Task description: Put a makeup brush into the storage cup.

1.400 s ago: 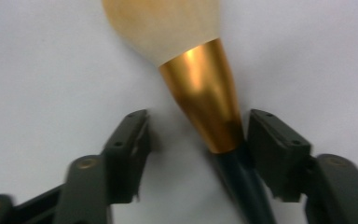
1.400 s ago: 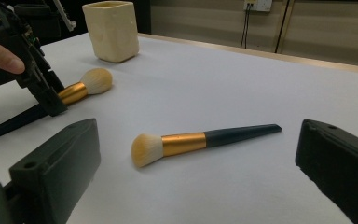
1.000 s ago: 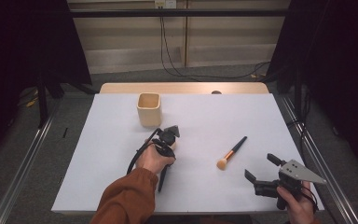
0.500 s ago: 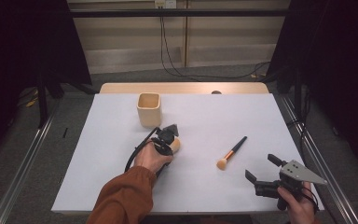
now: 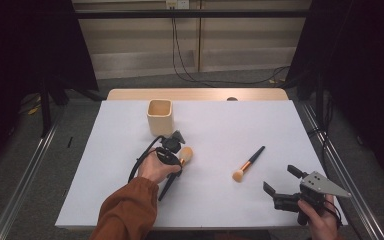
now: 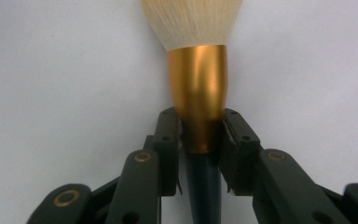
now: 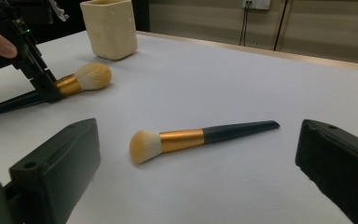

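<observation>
The left gripper (image 6: 200,133) has just closed its jaws on the gold collar of the first brush (image 6: 196,88), pads pressing it from both sides where the collar meets the dark handle; a second ago the jaws stood wider over it. So the grasp looks made, and the likely step in hand is lifting this brush, probably toward the cream cup (image 5: 160,116), which stands just beyond it on the counter (image 5: 215,200). The brush lies flat, its tuft pointing toward the middle of the counter, its handle running back under the person's hand. The second brush (image 5: 248,163) lies well apart to the right, untouched, with bare counter all around it. The right gripper (image 5: 281,187) hovers near the counter's near right corner, jaws wide open and empty. The path from brush to cup is short and unobstructed; the cup's rim is the only edge to mind.
</observation>
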Demonstrator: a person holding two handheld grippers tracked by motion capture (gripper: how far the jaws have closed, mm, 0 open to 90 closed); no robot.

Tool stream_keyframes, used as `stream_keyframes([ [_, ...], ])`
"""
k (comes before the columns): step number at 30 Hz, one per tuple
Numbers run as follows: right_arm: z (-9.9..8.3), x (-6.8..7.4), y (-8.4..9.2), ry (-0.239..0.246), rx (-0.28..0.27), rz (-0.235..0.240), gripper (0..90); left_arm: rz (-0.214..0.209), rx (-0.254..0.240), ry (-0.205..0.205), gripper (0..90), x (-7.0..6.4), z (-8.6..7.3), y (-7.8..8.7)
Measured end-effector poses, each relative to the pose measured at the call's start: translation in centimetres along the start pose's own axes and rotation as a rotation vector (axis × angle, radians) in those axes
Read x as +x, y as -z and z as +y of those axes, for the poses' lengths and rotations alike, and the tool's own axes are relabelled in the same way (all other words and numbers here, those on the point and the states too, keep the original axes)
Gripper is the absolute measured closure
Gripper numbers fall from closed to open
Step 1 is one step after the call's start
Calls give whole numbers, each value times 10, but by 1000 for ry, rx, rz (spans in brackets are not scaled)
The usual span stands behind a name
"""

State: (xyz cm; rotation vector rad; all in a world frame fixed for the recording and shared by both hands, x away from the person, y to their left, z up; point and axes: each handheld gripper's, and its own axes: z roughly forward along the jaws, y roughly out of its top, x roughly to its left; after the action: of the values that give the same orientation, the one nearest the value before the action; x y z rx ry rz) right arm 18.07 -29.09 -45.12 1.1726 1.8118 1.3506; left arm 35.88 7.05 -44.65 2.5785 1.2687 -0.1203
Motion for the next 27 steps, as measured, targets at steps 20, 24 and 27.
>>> stream_keyframes([
  [20,0,0,-1,-3,1,1,0,-23,-207,20,705,16,-23,18],
  [24,0,0,-1,-1,0,1,0,-16,-283,12,705,16,-26,24],
  [27,0,0,-1,-3,0,2,0,-18,-327,12,706,15,-28,28],
])
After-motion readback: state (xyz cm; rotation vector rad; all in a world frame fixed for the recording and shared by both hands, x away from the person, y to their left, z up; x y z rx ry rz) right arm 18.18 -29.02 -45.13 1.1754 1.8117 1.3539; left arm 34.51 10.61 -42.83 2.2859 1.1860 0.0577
